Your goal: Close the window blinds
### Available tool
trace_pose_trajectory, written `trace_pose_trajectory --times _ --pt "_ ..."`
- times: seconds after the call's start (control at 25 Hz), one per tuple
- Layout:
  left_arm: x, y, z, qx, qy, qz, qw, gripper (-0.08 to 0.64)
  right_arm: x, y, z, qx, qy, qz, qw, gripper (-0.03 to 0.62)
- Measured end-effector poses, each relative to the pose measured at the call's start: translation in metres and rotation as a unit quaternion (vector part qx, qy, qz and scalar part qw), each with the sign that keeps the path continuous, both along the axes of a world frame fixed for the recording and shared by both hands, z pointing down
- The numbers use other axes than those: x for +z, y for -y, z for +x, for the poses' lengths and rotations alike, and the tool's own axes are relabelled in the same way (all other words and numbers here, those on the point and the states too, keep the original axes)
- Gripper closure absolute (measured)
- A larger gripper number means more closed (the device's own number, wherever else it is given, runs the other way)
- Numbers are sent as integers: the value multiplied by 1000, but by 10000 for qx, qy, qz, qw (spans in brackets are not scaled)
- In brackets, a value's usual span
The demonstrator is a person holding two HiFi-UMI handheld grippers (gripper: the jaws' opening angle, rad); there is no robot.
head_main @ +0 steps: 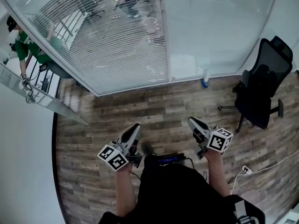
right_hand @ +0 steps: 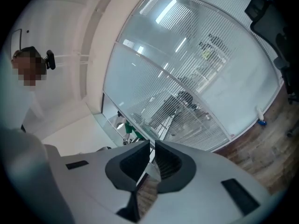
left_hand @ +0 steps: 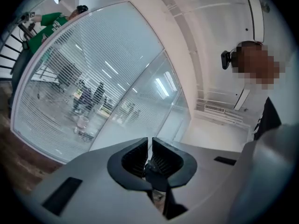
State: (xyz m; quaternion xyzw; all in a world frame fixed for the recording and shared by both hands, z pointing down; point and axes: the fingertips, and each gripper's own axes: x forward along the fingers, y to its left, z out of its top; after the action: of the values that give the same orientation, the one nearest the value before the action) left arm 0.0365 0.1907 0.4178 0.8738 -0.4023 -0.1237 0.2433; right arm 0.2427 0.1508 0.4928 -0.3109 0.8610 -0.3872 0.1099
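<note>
The blinds (head_main: 117,45) hang across the left pane of the glass wall (head_main: 215,31) straight ahead. Their slats are turned flat enough that the room beyond and a person in green (head_main: 25,43) show through them, so the task looks not yet begun. The pane to the right reads as a plain milky sheet; whether that is shut blinds or frosting I cannot tell. The left claw (head_main: 135,129) and the right claw (head_main: 193,123) sit low by the person's waist, over the wood floor (head_main: 163,108) and well apart from the glass. This is a carrying pose rather than a working one, likely because nothing within reach needs taking. Each claw has its jaws together with nothing between them, and each points up toward the glass. No cord or wand can be made out from here, so the next move is probably to step closer and find the control along the blinds' edge. The chair (head_main: 264,78) stands off to the right, clear of that path.
</note>
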Motion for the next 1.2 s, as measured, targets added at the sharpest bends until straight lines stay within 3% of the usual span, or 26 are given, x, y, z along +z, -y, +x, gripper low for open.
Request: trace_pose_trajectory --times 0.16,0.4,0.64,0.96,1.2 --pt "2 48 -26 196 -160 97 9996 522 3 39 -23 223 -113 -23 9997 569" --pt "-14 121 -90 304 -379 266 9985 522 -23 109 -92 236 -418 178 9987 569" --pt "-22 163 -130 505 -483 313 9971 523 -31 152 -142 384 -612 238 9971 569" --pt "-12 213 -146 664 -538 163 9962 523 -22 198 -153 656 -940 218 9932 568" --pt "-3 276 -149 544 -379 89 9978 523 -8 284 -144 821 -1120 230 9900 568"
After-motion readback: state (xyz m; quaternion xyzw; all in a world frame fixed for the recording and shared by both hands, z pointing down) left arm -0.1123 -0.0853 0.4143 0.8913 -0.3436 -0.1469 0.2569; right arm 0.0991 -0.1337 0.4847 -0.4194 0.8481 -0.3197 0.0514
